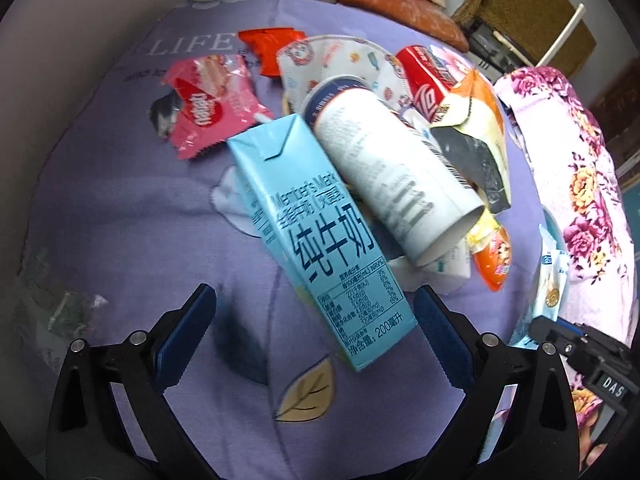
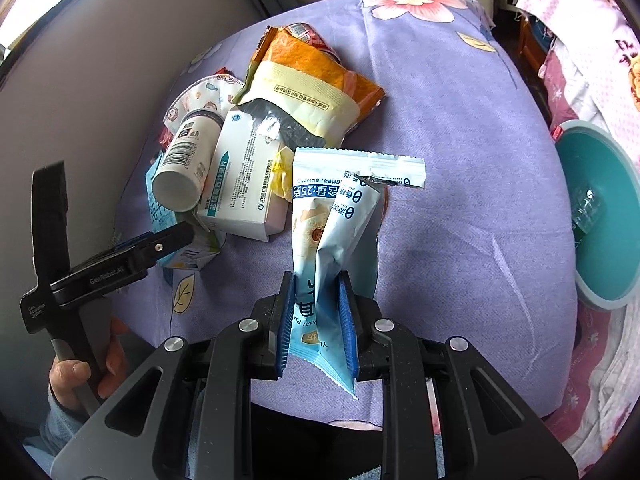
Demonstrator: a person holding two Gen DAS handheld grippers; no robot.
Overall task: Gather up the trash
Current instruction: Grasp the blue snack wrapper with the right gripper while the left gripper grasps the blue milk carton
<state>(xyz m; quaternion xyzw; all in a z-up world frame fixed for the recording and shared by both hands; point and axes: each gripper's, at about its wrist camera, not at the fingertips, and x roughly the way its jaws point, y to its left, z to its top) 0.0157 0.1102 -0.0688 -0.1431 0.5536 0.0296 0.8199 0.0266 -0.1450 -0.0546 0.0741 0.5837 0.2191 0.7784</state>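
A pile of trash lies on a purple cloth [image 1: 120,220]. In the left wrist view my left gripper [image 1: 316,304] is open, its jaws either side of the near end of a light blue milk carton [image 1: 316,216]. A white bottle [image 1: 396,176] leans on the carton; it also shows in the right wrist view [image 2: 184,160]. My right gripper [image 2: 318,296] is shut on a pale blue snack wrapper [image 2: 336,216] and holds it above the cloth. A teal bin [image 2: 604,216] stands at the right edge.
The pile holds a pink wrapper [image 1: 208,104], a red wrapper [image 1: 272,48], a face mask [image 1: 336,60], a red can [image 1: 424,80], an orange and cream bag [image 2: 308,84] and a white medicine box [image 2: 244,184]. A floral blanket [image 1: 568,184] lies right.
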